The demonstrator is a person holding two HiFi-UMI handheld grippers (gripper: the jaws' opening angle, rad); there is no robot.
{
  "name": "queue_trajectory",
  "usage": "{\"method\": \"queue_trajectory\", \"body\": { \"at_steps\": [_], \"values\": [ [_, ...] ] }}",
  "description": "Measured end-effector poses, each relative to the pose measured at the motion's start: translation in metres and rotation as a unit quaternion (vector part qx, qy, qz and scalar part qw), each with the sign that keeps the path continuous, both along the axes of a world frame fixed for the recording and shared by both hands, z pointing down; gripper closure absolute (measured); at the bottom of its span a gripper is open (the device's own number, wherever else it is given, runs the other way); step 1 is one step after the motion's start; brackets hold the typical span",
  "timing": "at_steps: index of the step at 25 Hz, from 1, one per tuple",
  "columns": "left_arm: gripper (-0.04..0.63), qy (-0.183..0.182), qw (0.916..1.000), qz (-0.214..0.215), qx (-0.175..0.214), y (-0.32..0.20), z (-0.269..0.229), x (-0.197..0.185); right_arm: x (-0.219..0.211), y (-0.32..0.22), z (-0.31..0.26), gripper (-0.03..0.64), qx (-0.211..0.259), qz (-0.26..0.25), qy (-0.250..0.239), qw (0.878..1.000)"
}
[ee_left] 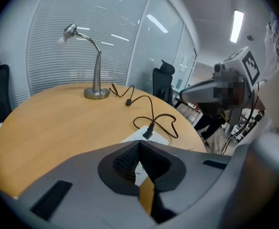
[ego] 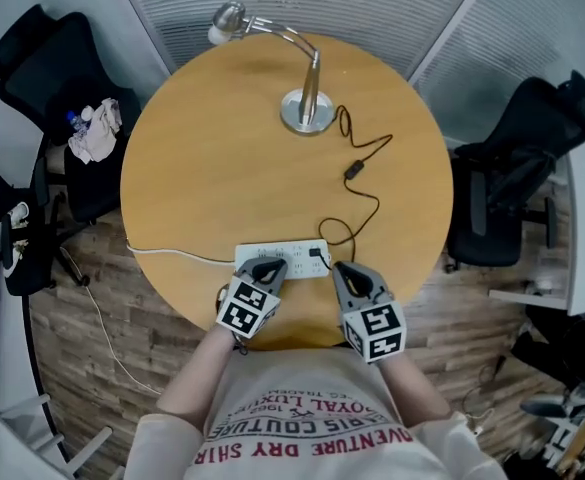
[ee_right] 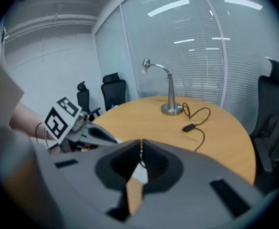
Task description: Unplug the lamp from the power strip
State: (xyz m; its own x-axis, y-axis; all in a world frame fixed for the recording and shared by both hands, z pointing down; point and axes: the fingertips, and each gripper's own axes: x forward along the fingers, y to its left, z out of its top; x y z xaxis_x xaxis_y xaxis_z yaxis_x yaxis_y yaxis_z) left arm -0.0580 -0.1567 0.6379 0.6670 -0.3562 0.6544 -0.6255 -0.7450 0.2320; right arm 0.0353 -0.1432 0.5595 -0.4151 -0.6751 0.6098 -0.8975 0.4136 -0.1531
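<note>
A silver gooseneck lamp stands at the far side of a round wooden table. Its black cord, with an inline switch, runs to a black plug seated in a white power strip near the front edge. My left gripper hovers over the strip's left part, shut with nothing in it. Just right of the plug is my right gripper, also shut and empty. The left gripper view shows the plug just beyond the closed tips of the left gripper. The right gripper looks toward the lamp.
The strip's white cable trails left off the table to the wooden floor. Black office chairs stand at the left and right; the left one holds a cloth. Glass walls with blinds lie behind the table.
</note>
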Motion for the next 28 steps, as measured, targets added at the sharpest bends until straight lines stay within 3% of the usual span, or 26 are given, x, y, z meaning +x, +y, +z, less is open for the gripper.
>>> {"method": "queue_trajectory", "body": {
  "at_steps": [6, 7, 9, 11, 15, 19, 23, 28],
  "values": [
    [0.568, -0.057, 0.9953, 0.056, -0.054, 0.006, 0.043, 0.008, -0.012, 0.004, 0.023, 0.584, -0.027, -0.027, 0.057, 0.998],
    [0.568, -0.064, 0.9948, 0.059, -0.053, 0.004, 0.047, 0.007, -0.016, 0.005, 0.028, 0.563, -0.037, -0.037, 0.061, 0.997],
    [0.568, -0.063, 0.9949, 0.059, -0.051, 0.002, 0.05, 0.009, -0.022, 0.006, 0.04, 0.446, -0.056, -0.063, 0.077, 0.993],
    [0.568, -0.06, 0.9955, 0.056, -0.047, 0.002, 0.05, 0.01, -0.024, 0.005, 0.052, 0.434, -0.069, -0.096, 0.109, 0.987],
    [0.568, -0.066, 0.9954, 0.066, -0.021, 0.003, 0.05, 0.013, -0.024, -0.001, 0.07, 0.422, -0.083, -0.178, 0.202, 0.959],
    [0.568, -0.063, 0.9952, 0.067, -0.034, 0.001, 0.051, 0.013, -0.026, -0.01, 0.08, 0.422, -0.096, -0.251, 0.272, 0.924],
    [0.568, -0.062, 0.9951, 0.067, -0.037, 0.002, 0.051, 0.014, -0.026, -0.018, 0.101, 0.423, -0.119, -0.299, 0.31, 0.894],
    [0.568, -0.062, 0.9951, 0.069, -0.033, 0.005, 0.052, 0.015, -0.028, -0.018, 0.119, 0.499, -0.131, -0.334, 0.328, 0.874]
  ]
}}
